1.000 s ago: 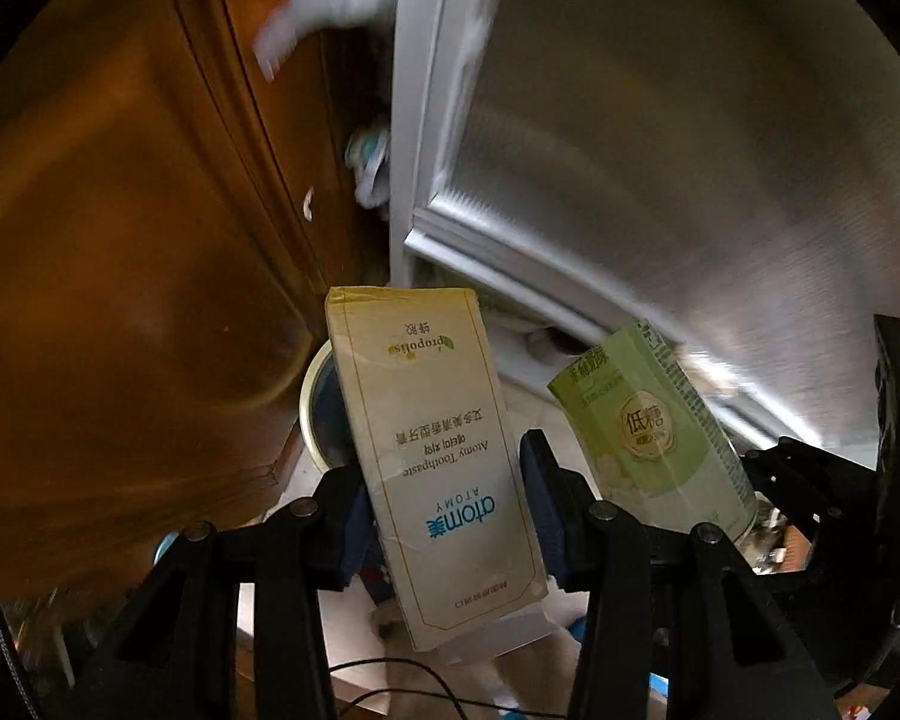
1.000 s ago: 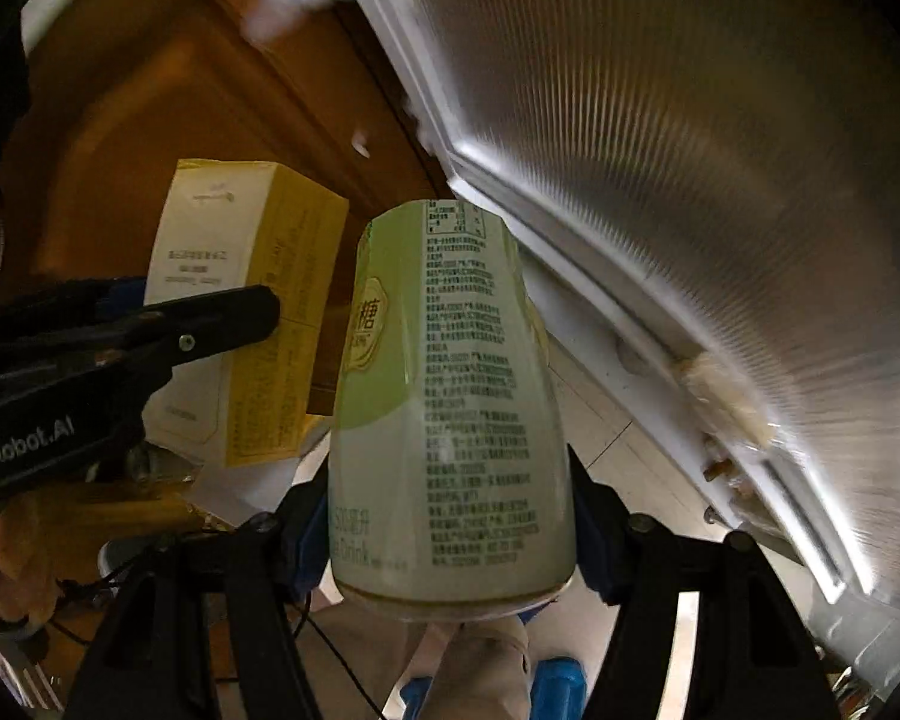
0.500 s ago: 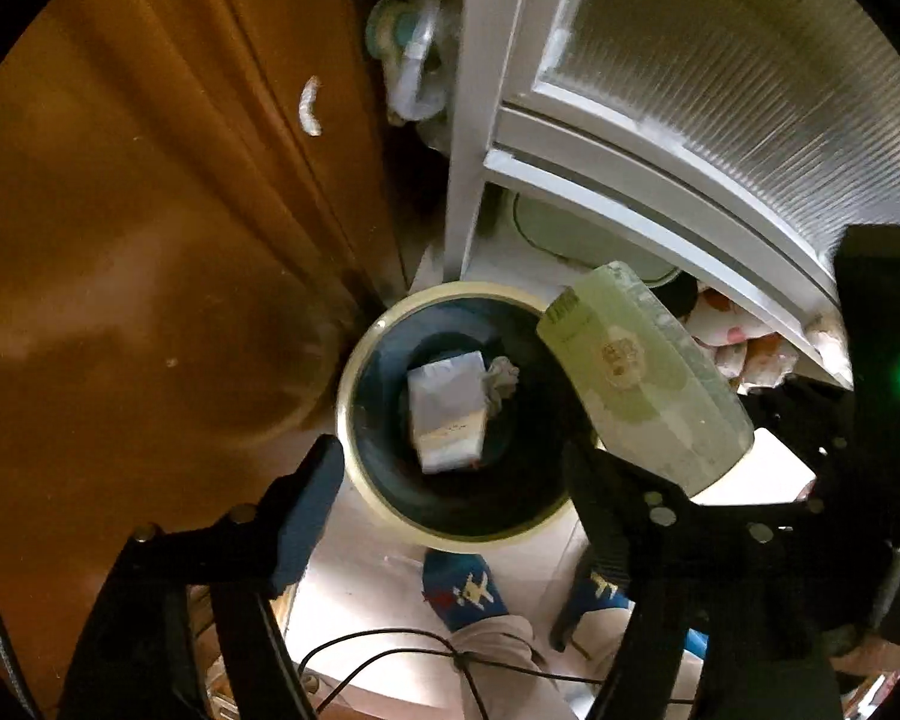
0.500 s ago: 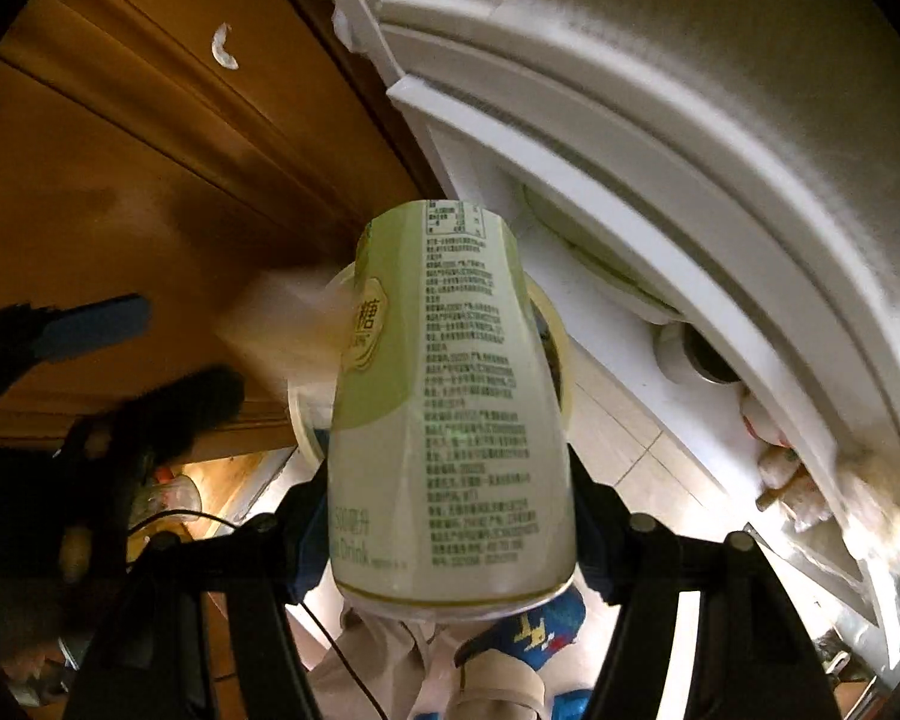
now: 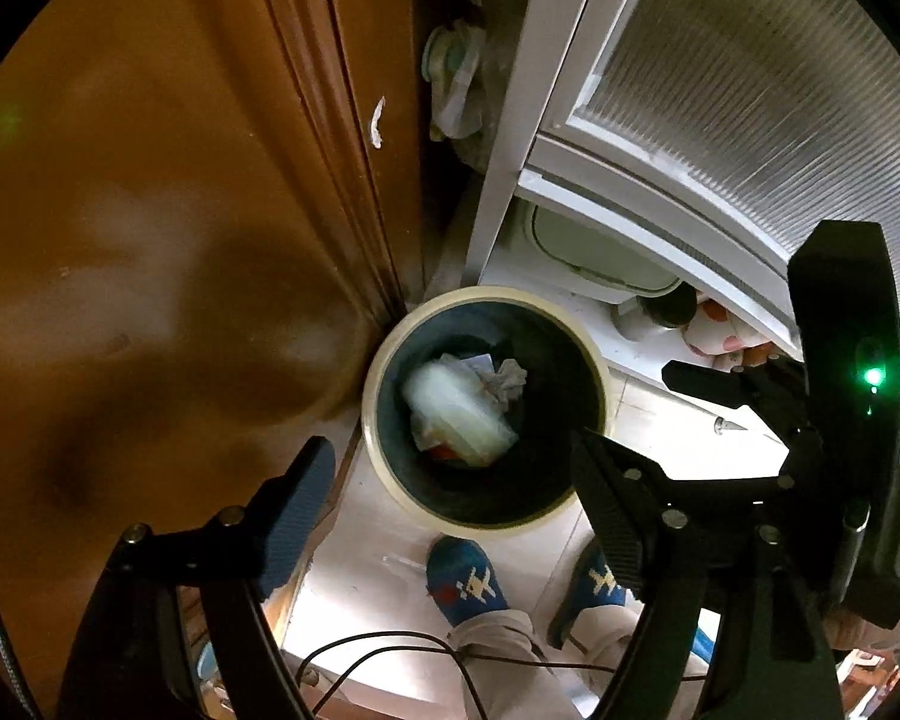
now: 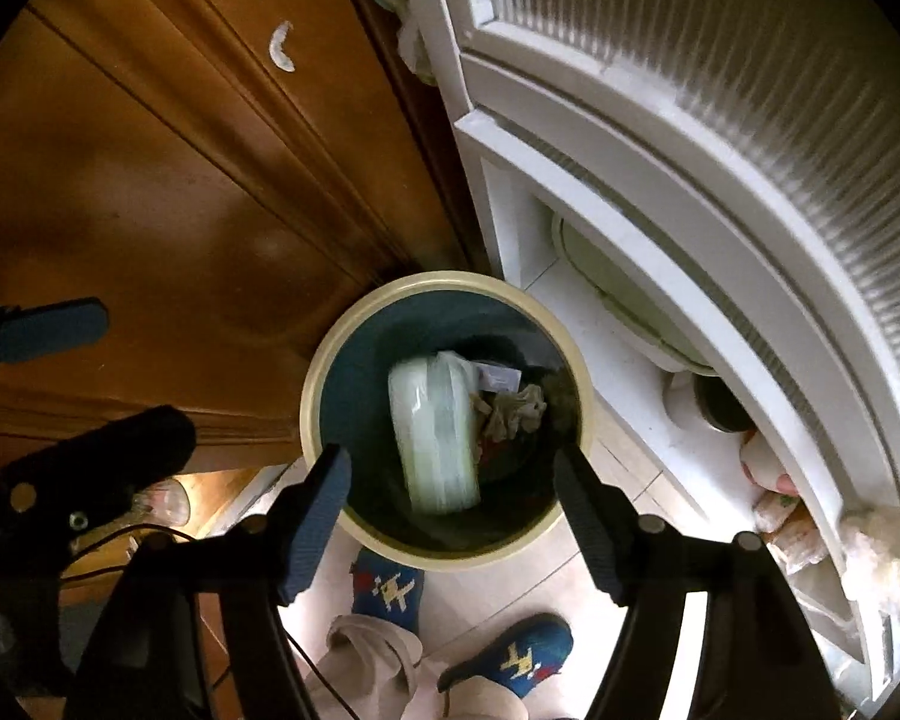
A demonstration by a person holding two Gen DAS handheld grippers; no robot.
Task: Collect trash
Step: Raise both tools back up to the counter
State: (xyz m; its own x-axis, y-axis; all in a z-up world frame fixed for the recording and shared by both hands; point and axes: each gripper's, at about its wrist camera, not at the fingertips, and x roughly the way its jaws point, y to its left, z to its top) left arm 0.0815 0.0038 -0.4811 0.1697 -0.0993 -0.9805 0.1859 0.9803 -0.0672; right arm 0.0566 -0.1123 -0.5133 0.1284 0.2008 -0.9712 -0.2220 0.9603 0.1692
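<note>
Both your grippers point almost straight down over the round bin (image 5: 390, 474), which stands on the pale tiled floor (image 5: 672, 438) in the corner between the brown wooden door (image 5: 168, 228) and the white frosted-glass door (image 6: 720, 138).

Your left gripper (image 5: 453, 510) stands wide, its jaws having just been opening, and nothing is between them; you look straight past the blue pads into the bin. Your right gripper (image 6: 453, 516) is also wide, its jaws having just opened further, and it holds nothing.

The trash lies at the bottom of the bin. The pale green carton (image 6: 435, 432) lies on its side there, slightly blurred in both views. Just beside it, toward the white door, sits a crumpled grey wad (image 6: 513, 414), and a small white slip (image 6: 498, 375) shows above that. You cannot make out the yellow box clearly under the carton.

In the right wrist view your left gripper's blue pad (image 6: 48, 330) shows at the left edge, against the wooden door. In the left wrist view the right gripper's black body with its green light (image 5: 873, 375) stands at the right.

Your feet in blue patterned socks (image 5: 465, 582) stand just beside the near rim of the bin. Under the white door's lower rail lie a pale green lid (image 5: 594, 252) and some small packets (image 6: 786, 516).
</note>
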